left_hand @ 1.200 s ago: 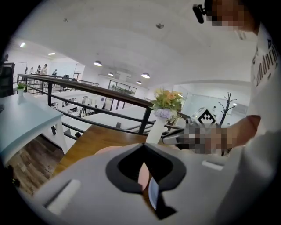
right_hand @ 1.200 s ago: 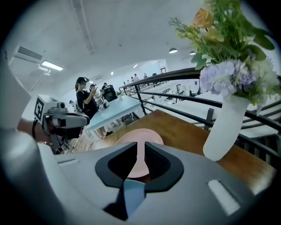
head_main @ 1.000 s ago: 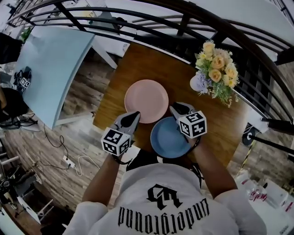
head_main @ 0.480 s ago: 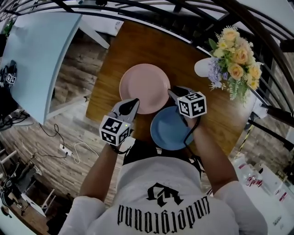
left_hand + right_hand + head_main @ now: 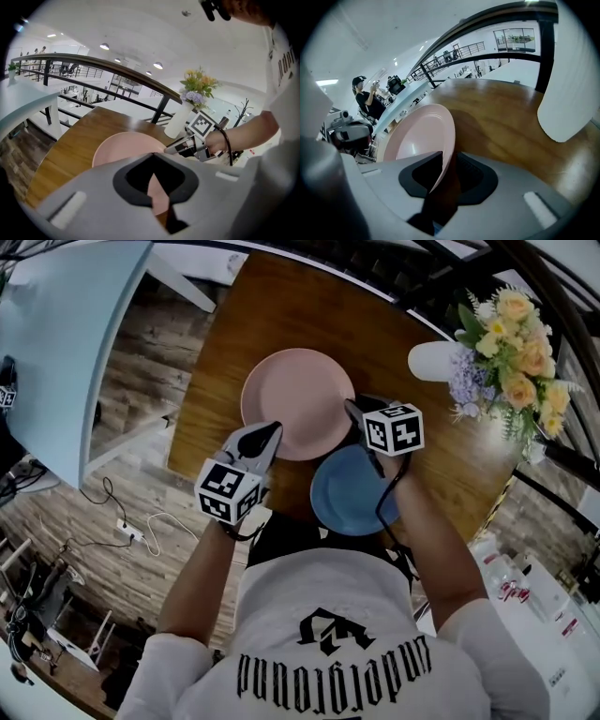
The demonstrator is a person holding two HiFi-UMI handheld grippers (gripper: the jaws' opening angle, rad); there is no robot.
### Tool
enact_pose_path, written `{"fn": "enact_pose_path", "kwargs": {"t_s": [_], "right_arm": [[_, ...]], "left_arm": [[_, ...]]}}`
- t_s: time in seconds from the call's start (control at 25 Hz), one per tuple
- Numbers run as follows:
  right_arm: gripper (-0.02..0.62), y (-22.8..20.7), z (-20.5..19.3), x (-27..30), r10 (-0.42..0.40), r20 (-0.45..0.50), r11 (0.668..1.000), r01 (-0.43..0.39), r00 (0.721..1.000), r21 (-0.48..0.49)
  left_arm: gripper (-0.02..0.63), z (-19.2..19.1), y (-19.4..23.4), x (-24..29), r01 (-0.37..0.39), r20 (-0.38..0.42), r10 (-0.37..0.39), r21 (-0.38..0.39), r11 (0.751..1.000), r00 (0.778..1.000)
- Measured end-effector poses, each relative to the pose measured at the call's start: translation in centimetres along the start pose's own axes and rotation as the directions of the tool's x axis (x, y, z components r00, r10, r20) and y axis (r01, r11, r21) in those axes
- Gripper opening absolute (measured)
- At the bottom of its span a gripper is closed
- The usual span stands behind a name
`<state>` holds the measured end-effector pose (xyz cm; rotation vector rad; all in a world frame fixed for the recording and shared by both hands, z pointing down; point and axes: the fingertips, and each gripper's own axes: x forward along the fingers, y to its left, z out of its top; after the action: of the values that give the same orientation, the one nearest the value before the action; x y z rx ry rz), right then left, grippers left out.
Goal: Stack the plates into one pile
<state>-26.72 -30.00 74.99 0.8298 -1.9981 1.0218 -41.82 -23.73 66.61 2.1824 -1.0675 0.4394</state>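
Note:
A pink plate (image 5: pixel 298 409) lies flat on the wooden table (image 5: pixel 281 306), and a blue plate (image 5: pixel 349 495) lies nearer to me on its right. My left gripper (image 5: pixel 270 430) sits at the pink plate's near-left rim. It is open, with the rim (image 5: pixel 157 197) between its jaws (image 5: pixel 154 187). My right gripper (image 5: pixel 352 411) is at the plate's right rim, above the blue plate's far edge. It too is open, and the thin pink rim (image 5: pixel 445 159) passes between its jaws (image 5: pixel 445 183). The blue plate is bare.
A white vase (image 5: pixel 433 360) of flowers (image 5: pixel 511 334) stands at the table's right, close to the right gripper. A dark railing (image 5: pixel 93 63) runs behind the table. A pale blue table (image 5: pixel 66 343) stands to the left. A cable (image 5: pixel 150 521) lies on the floor.
The head view has tilted, so the table sits higher in the picture. Both grippers stay at the pink plate's rim, and neither plate has moved on the table.

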Motion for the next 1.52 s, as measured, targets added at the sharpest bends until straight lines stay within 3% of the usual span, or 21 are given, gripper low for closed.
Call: {"fn": "enact_pose_path", "kwargs": {"t_s": [0.36, 0.88, 1.2, 1.52], "right_arm": [[0.021, 0.3, 1.2, 1.1, 0.001, 0.034, 0.997, -0.003, 0.999, 0.079], [0.021, 1.3, 2.9, -0.8, 0.011, 0.134, 0.985, -0.034, 0.991, 0.167], [0.020, 1.5, 3.3, -5.7, 0.030, 0.227, 0.976, -0.078, 0.973, 0.205], [0.021, 0.6, 0.4, -11.8, 0.025, 0.279, 0.979, -0.080, 0.960, 0.187]], "left_arm": [[0.046, 0.0, 0.9, 0.1, 0.017, -0.006, -0.017, -0.004, 1.000, 1.000], [0.046, 0.4, 0.4, -0.5, 0.031, -0.007, -0.031, 0.019, 0.999, 0.999], [0.046, 1.0, -2.7, -1.1, 0.045, 0.009, -0.045, 0.035, 0.998, 0.999], [0.046, 1.8, -8.2, -1.2, 0.055, 0.040, -0.058, 0.059, 0.997, 0.998]]}}
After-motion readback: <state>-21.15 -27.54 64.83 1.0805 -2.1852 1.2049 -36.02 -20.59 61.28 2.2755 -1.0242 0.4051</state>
